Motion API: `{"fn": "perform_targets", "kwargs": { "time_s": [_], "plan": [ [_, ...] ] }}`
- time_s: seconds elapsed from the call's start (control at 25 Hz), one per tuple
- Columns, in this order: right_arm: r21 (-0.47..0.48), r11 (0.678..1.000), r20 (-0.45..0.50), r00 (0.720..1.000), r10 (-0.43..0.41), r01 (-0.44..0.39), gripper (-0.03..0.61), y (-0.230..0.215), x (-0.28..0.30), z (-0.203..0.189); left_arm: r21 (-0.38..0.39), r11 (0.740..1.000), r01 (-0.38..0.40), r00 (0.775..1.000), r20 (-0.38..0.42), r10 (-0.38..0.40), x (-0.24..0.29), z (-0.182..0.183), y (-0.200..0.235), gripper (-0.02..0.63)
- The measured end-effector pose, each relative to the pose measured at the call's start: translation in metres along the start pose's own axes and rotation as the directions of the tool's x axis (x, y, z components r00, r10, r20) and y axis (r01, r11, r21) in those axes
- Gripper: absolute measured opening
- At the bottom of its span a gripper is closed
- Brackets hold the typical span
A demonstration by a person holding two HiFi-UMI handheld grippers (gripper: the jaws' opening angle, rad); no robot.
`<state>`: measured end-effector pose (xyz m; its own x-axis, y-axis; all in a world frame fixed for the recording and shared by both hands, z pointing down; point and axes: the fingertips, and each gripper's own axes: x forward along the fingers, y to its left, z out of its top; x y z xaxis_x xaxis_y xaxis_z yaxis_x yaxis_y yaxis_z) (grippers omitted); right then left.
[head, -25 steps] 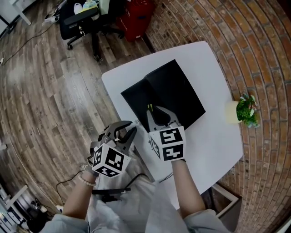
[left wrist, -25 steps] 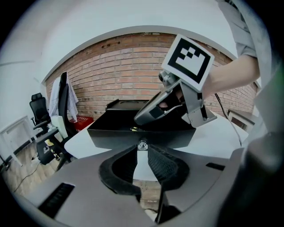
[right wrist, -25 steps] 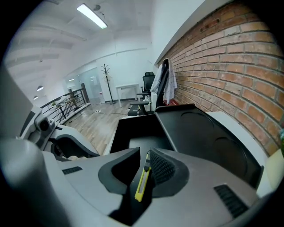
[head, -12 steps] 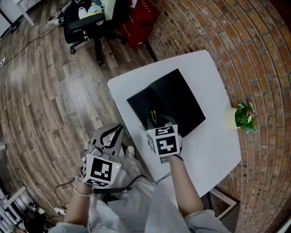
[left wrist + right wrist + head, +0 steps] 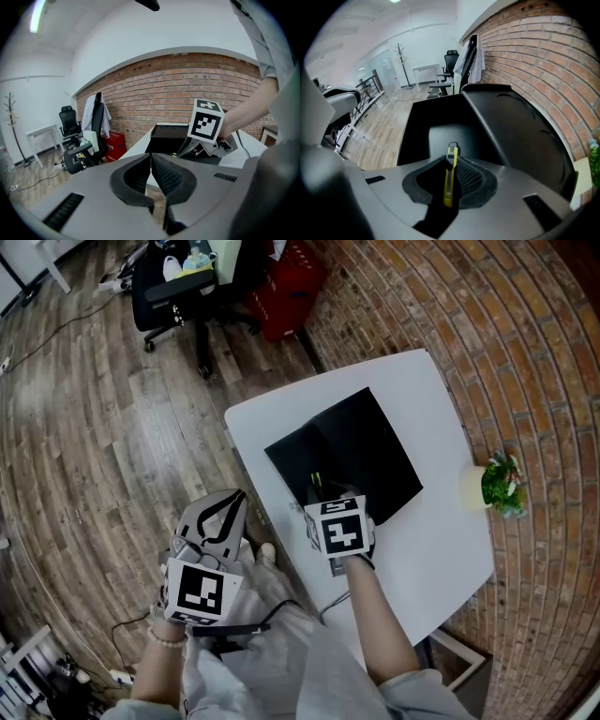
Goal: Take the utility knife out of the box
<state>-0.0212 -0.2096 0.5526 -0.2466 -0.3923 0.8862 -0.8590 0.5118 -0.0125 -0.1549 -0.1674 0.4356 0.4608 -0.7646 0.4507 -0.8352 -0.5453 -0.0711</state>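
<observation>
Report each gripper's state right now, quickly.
Left gripper: closed, holding nothing.
Right gripper: closed on the yellow utility knife.

box [image 5: 361, 442]: matt black plastic. utility knife [image 5: 449, 180]: glossy yellow plastic. desk [image 5: 441, 540]: smooth white. floor [image 5: 94, 456]: wood planks. wall [image 5: 525, 334]: rough brick.

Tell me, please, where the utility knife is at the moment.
The utility knife is gripped between the jaws of the right gripper, at the near edge of the open black box on the white table.
</observation>
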Motion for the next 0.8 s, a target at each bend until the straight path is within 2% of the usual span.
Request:
{"fn": "perform_targets", "kwargs": {
  "time_s": [0.04,0.28,0.4,0.52,0.64,0.8],
  "plan": [
    [0.005,1.0,-0.001,1.0,0.0,0.0,0.087,-0.001,0.0,0.0,0.004,1.0,0.0,1.0,0.008,0.0,-0.001,0.003,0.0,0.023],
    [0.042,0.999,0.035,0.999,0.019,-0.021,0.083,0.0,-0.007,0.005,0.03,1.0,0.0,0.999,0.045,-0.002,-0.005,0.022,0.003,0.022],
    [0.046,0.998,0.09,0.996,0.029,-0.033,0.083,0.0,-0.021,0.014,0.049,0.999,0.002,0.999,0.053,-0.005,-0.008,0.034,0.001,0.021],
    [0.005,0.999,0.162,0.986,0.037,-0.038,0.083,0.003,-0.042,0.026,0.056,0.998,0.004,0.997,0.077,-0.009,-0.012,0.052,0.0,0.02],
    [-0.031,0.999,0.256,0.966,0.03,-0.022,0.083,0.004,-0.071,0.041,0.041,0.999,0.011,0.994,0.109,-0.016,-0.018,0.074,-0.002,0.018],
    [-0.018,1.0,0.402,0.916,0.012,-0.005,0.083,0.001,-0.117,0.058,0.042,0.999,0.023,0.989,0.148,-0.029,-0.026,0.102,-0.008,0.018]
  ]
}}
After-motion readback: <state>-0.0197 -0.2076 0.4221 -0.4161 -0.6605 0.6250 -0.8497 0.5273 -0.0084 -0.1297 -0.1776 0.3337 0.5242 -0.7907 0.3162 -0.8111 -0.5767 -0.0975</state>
